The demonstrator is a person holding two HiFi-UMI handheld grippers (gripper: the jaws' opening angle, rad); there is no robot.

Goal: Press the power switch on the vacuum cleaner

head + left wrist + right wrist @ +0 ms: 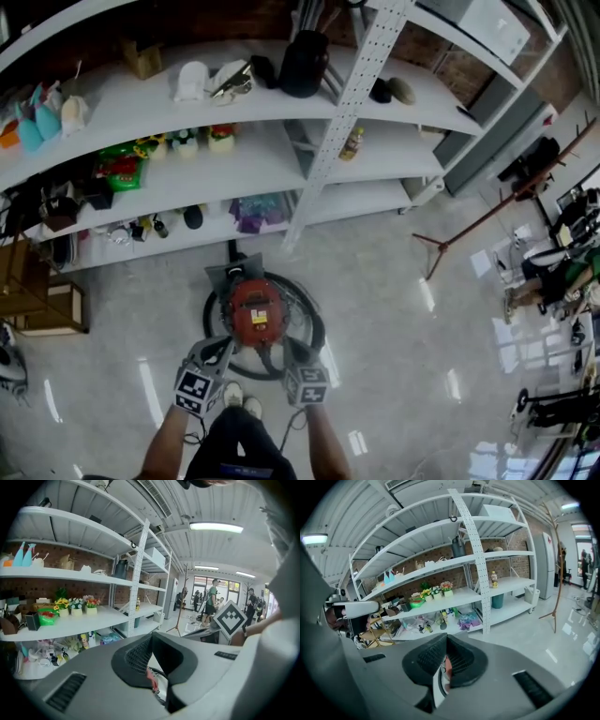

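The vacuum cleaner [255, 314] is a round red canister with a grey top, and it stands on the floor just ahead of the person's feet. A black hose [314, 323] coils around it. My left gripper [221, 347] hovers over its near left side and my right gripper [293, 350] over its near right side. Both sets of jaws are shut with nothing held. In the left gripper view, only a red sliver of the vacuum [151, 679] shows below the closed left gripper [152, 667]. The right gripper [445, 665] likewise hides nearly all of the vacuum [448, 666]. I cannot make out the power switch.
White shelving [309, 159] with bottles, flowers and a black jug stands right behind the vacuum. Cardboard boxes [47, 305] sit at the left. A coat stand [487, 216] rises at the right, on glossy grey floor. People stand in the distance [211, 602].
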